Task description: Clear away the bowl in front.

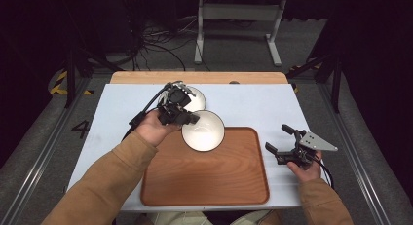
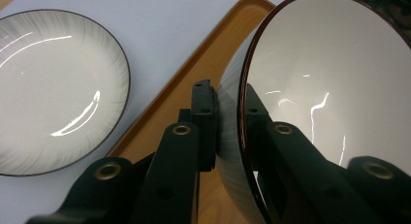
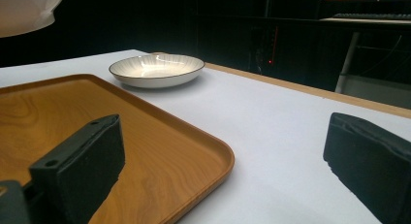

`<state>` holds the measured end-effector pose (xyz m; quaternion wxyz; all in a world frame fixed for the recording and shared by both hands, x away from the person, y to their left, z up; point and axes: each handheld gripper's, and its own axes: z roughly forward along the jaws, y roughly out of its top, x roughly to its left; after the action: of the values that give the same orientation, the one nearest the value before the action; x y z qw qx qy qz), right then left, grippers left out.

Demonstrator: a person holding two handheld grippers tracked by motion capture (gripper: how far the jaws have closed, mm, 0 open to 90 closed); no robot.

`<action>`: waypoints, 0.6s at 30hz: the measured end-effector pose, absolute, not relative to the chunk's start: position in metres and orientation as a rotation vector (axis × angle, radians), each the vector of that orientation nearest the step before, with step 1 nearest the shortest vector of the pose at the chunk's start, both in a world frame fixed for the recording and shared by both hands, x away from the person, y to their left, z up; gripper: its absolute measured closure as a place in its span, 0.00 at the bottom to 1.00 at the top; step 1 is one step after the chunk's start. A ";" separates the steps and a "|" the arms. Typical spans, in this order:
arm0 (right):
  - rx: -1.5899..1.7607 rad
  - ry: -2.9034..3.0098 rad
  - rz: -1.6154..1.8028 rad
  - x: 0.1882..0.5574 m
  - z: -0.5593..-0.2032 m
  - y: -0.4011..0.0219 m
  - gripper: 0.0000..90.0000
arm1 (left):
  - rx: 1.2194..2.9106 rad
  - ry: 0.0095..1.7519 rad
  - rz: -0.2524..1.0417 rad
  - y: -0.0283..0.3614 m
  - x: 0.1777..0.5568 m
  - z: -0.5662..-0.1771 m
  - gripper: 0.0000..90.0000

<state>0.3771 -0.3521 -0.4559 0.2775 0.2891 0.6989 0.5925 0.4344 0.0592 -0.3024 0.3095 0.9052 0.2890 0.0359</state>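
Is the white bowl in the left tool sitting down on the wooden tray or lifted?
Lifted. The left tool pinches the white dark-rimmed bowl's rim, holding it above the wooden tray.

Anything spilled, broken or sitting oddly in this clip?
Nothing spilled or broken. The one unusual thing is the bowl: the left gripper pinches its rim and holds it tilted over the tray's far corner. The plate sits flat on the table, and the right gripper is open, holding nothing.
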 end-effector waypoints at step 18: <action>0.774 1.870 1.584 0.376 -0.456 -0.352 0.00 | 2.488 0.714 0.030 0.043 0.426 -0.325 0.92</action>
<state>0.3765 -0.3517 -0.4561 0.2819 0.2890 0.6980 0.5914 0.4264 0.0431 -0.3253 0.2728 0.9247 0.2653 0.0110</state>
